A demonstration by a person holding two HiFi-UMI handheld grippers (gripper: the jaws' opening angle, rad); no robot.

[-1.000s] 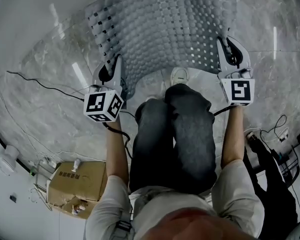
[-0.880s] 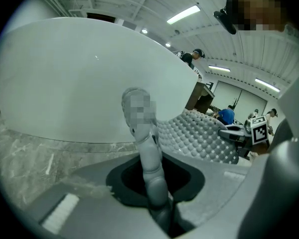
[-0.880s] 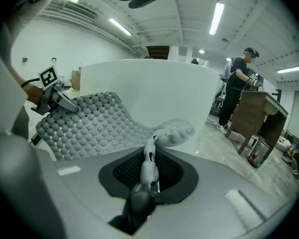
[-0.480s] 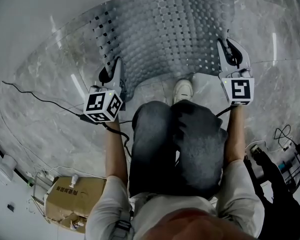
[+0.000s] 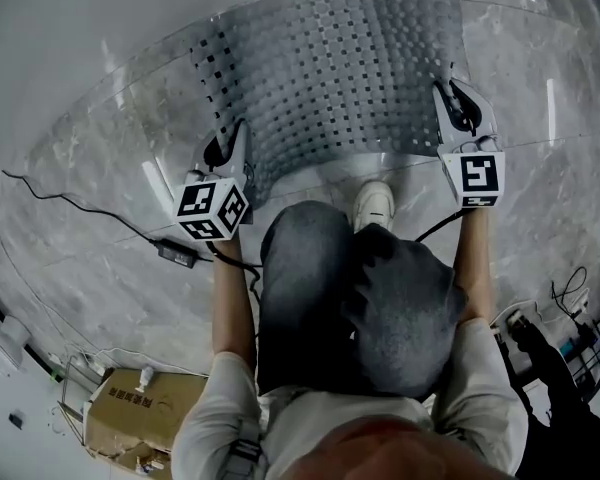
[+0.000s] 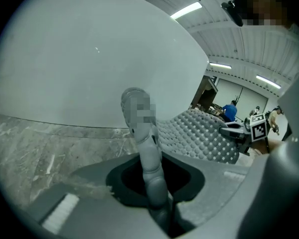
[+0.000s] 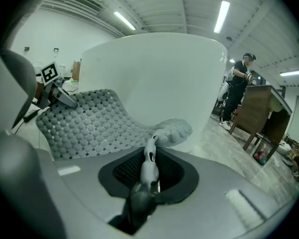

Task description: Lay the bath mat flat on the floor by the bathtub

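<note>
The pale grey rubber bath mat is a rounded rectangle covered in rows of small round bumps, with square holes punched between them. It is spread out broad in front of the person, over the grey veined marble floor, and its far edge reaches the foot of the white curved bathtub. It is not flat. The near edge is lifted by its two corners, and the sheet sags in a curve between them and away toward the tub. In the right gripper view the mat dips and then curls up a little at its far corner, just beside the tub wall. Whether the far edge rests on the floor I cannot tell.

The left gripper pinches the near left corner. In the left gripper view its jaws stand nearly together on the mat's edge, which runs upright through the narrow gap as a bumpy strip, and the rest of the mat spreads off to the right. The right gripper clamps the near right corner in the same way. Its own view shows the jaws closed down on a thin fold of the mat that stands up between them.

The person's white shoe stands on the floor just behind the lifted edge.
</note>
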